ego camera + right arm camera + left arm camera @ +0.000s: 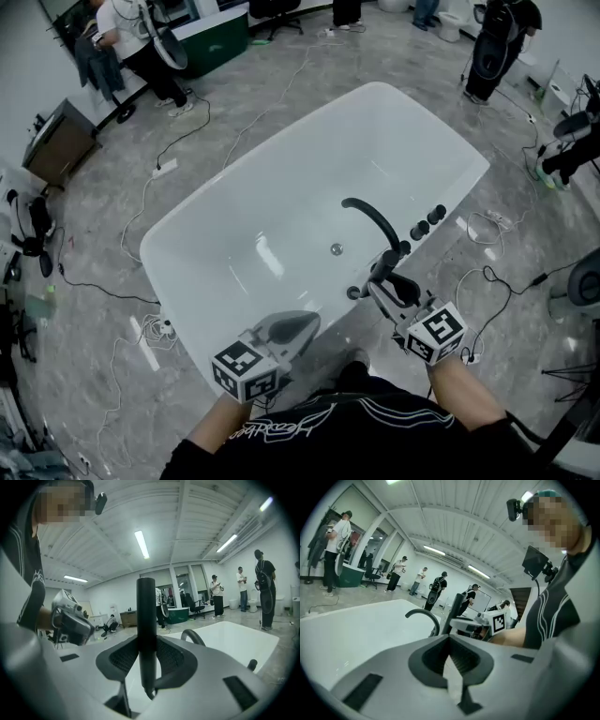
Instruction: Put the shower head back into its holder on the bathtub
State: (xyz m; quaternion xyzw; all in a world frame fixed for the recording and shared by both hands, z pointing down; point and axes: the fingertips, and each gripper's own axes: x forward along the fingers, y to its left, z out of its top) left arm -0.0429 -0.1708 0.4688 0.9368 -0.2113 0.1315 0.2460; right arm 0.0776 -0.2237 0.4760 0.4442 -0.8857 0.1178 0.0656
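Observation:
The black rod-shaped shower head (146, 620) stands upright between the jaws of my right gripper (147, 660), which is shut on it. In the head view that gripper (384, 286) holds the shower head (392, 274) just above the near rim of the white bathtub (234, 202), close to a small black fitting (405, 247) and the curved black faucet (370, 217). A dark hose end (354, 292) hangs below it. My left gripper (305, 323) hovers over the near rim to the left, and its jaws (450, 660) are shut with nothing between them. I cannot pick out the holder with certainty.
Three black knobs (427, 220) sit on the tub rim to the right of the faucet. Cables (487, 281) and a white power strip (165, 168) lie on the grey floor around the tub. People (141, 42) and equipment stand at the far edges of the room.

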